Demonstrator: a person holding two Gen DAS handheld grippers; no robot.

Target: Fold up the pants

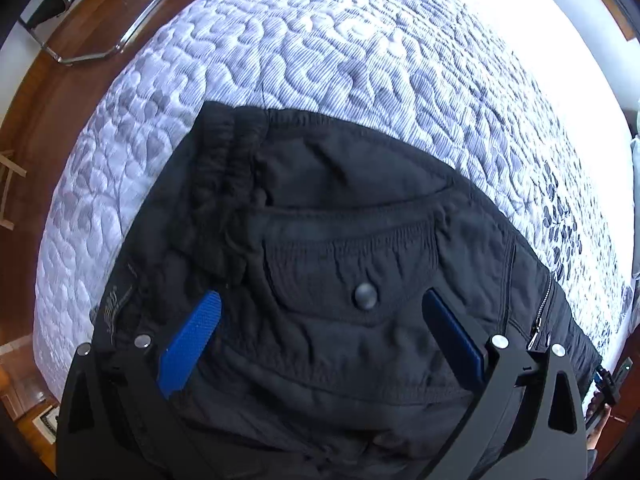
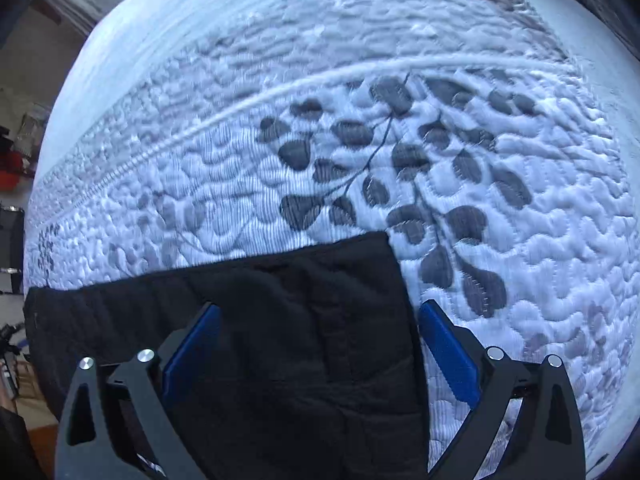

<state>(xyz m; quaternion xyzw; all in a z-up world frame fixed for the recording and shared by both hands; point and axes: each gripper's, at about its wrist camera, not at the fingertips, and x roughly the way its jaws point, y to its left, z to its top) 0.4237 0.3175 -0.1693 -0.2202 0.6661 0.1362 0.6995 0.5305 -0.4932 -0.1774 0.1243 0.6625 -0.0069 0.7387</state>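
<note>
Black pants lie on a white quilted bed. The left wrist view shows their elastic waistband, a flap pocket with a round snap button and a zipper. My left gripper stands open just above that pocket, its blue fingers either side of the button. In the right wrist view a flat black leg end of the pants lies on the bed, its corner near the leaf pattern. My right gripper is open over it, holding nothing.
A wooden floor and a chrome chair frame lie beyond the bed's far left edge. Grey leaf prints mark the quilt. Cluttered red and dark items sit off the bed at the left of the right wrist view.
</note>
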